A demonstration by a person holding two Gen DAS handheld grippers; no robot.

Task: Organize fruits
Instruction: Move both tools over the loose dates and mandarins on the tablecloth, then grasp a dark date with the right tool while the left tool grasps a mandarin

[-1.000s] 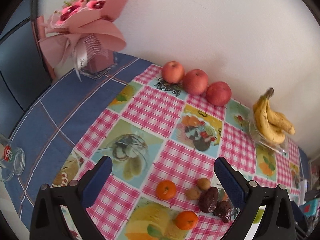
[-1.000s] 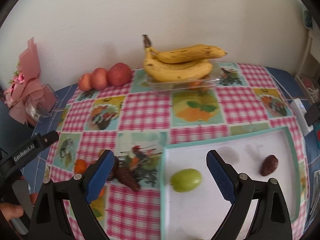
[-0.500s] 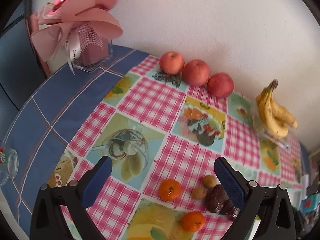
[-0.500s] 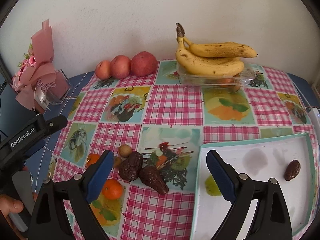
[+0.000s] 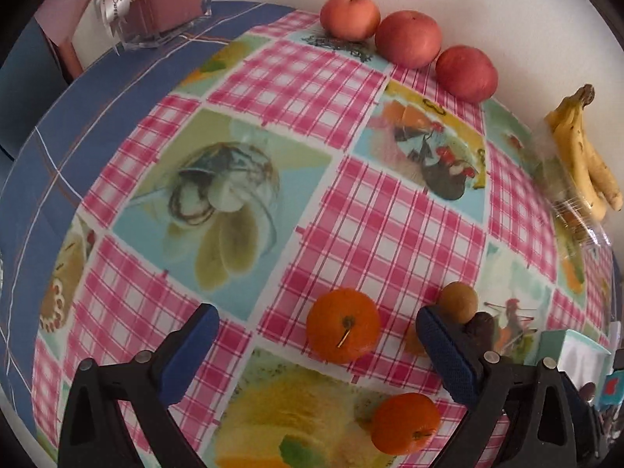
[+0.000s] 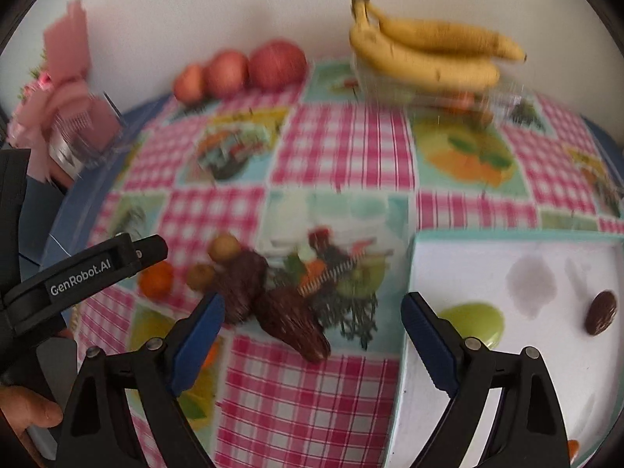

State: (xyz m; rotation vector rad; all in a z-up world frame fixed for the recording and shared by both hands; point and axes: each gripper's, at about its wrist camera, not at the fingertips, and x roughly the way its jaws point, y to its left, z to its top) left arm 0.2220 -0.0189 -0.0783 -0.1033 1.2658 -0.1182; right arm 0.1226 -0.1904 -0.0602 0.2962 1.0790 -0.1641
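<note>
My left gripper is open and empty, low over the table, with an orange tangerine between its fingers. A second tangerine lies nearer, and a brown longan sits by the right finger. My right gripper is open and empty over two dark dates and two longans. The white tray at the right holds a green fruit and one date. The left gripper's body shows at the left of the right wrist view.
Three red apples line the wall at the back. Bananas rest on a clear plastic box. A pink bouquet in a clear vase stands at the far left on the blue cloth.
Both grippers have moved forward and down toward the small fruits. The left one now straddles the tangerine. The right one has swung left from the tray toward the dates.
</note>
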